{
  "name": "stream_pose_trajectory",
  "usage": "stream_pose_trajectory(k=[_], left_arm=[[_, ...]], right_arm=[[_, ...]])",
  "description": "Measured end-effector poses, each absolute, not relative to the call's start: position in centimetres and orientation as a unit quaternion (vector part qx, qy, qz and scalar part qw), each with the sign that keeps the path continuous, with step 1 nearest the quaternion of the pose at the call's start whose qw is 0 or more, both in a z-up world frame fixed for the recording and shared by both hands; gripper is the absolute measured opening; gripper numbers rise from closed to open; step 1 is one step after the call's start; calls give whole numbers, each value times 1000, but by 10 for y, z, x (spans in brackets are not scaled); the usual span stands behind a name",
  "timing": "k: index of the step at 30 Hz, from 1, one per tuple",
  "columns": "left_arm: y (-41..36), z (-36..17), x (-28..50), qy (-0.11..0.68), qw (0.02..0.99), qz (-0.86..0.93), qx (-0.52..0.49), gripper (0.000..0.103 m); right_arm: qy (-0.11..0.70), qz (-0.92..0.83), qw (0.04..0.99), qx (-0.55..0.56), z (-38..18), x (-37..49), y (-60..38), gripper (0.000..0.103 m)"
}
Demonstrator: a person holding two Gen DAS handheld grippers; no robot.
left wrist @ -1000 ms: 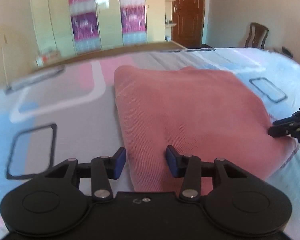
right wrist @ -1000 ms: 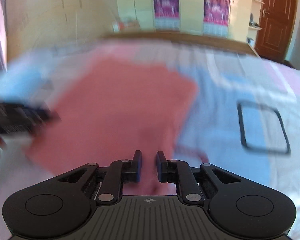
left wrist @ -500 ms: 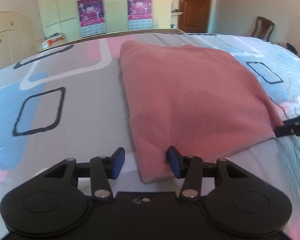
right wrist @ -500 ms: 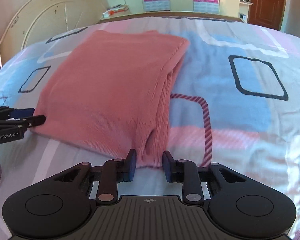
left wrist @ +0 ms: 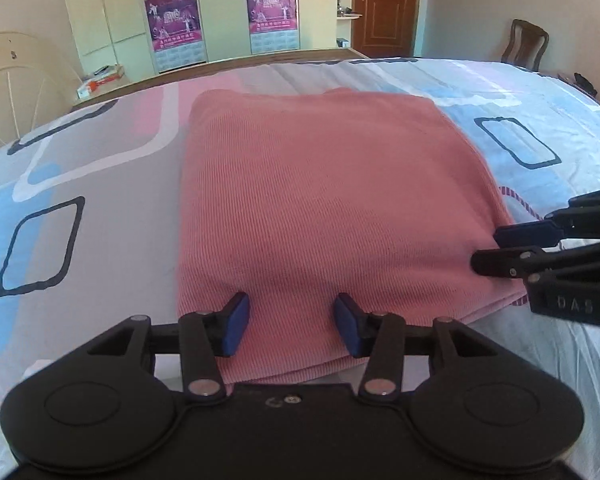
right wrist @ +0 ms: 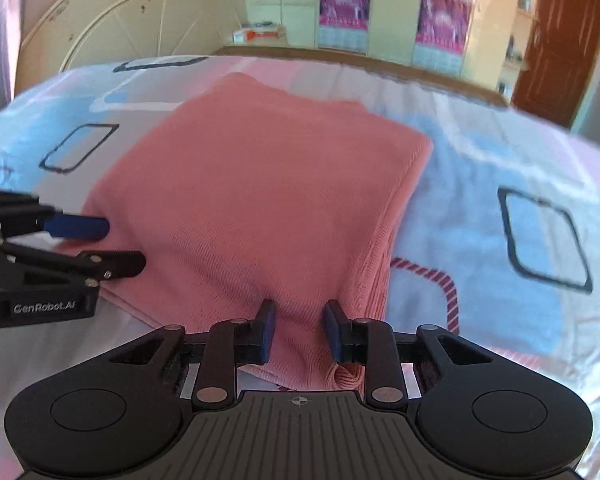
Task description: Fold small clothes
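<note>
A pink ribbed garment [left wrist: 324, 208], folded into a thick rectangle, lies flat on the patterned bedsheet [left wrist: 92, 216]. It also shows in the right wrist view [right wrist: 260, 208]. My left gripper [left wrist: 291, 326] is open, its blue pads straddling the garment's near edge at the left corner. My right gripper [right wrist: 298, 330] is open over the near right corner, where the folded layers bunch up. Each gripper shows in the other's view: the right one [left wrist: 500, 248] at the right edge, the left one [right wrist: 112, 246] at the left edge.
The bedsheet [right wrist: 500, 208] has blue, pink and grey patches with dark square outlines. A wooden bed edge [left wrist: 260, 58], wardrobe with posters [left wrist: 220, 8], brown door [left wrist: 384, 4] and chair [left wrist: 526, 42] stand beyond. A headboard [right wrist: 112, 28] is at the far left.
Both grippers have moved forward onto the garment's near edge; its corners now sit between the open pads. The right gripper's jaws have widened from nearly shut a second ago.
</note>
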State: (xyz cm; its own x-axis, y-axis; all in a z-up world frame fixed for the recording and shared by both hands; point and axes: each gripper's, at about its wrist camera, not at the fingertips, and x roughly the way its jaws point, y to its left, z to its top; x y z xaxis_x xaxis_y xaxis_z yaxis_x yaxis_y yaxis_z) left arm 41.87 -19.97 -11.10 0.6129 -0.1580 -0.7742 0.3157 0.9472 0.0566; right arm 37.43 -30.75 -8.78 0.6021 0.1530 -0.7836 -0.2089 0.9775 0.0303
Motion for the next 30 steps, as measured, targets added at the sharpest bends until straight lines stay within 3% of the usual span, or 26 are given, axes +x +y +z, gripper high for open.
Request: stream_pose_trajectory(k=[13, 14, 15, 17, 19, 22, 25, 26, 27, 28, 30], left_arm=[[-205, -102, 408, 424, 895, -107, 92, 47], [-202, -94, 404, 412, 901, -108, 80, 51], [-199, -86, 401, 394, 910, -106, 72, 63], [-195, -75, 399, 359, 927, -80, 72, 76], [-192, -75, 409, 361, 927, -74, 66, 76], [-201, -100, 435, 447, 884, -84, 107, 76], [-189, -83, 431, 404, 907, -84, 88, 80], [-182, -78, 430, 386, 915, -77, 83, 91], [-173, -76, 433, 379, 920, -71, 77, 93], [-165, -76, 440, 387, 917, -71, 66, 92], [-145, -81, 457, 421, 904, -77, 21, 74]], right_arm=[[415, 116, 900, -66, -91, 352, -305, 28], [414, 118, 900, -63, -85, 353, -307, 28], [399, 120, 908, -50, -76, 351, -312, 28], [366, 117, 923, -20, -61, 350, -323, 28], [356, 109, 928, -6, -60, 357, -329, 28], [420, 107, 901, -17, -86, 380, -331, 28], [403, 115, 908, 24, -71, 379, -351, 29], [393, 116, 910, 55, -66, 378, -365, 45], [388, 111, 911, 88, -64, 379, -380, 68], [388, 113, 906, 123, -67, 383, -396, 69], [416, 143, 875, 203, -81, 399, -421, 69]])
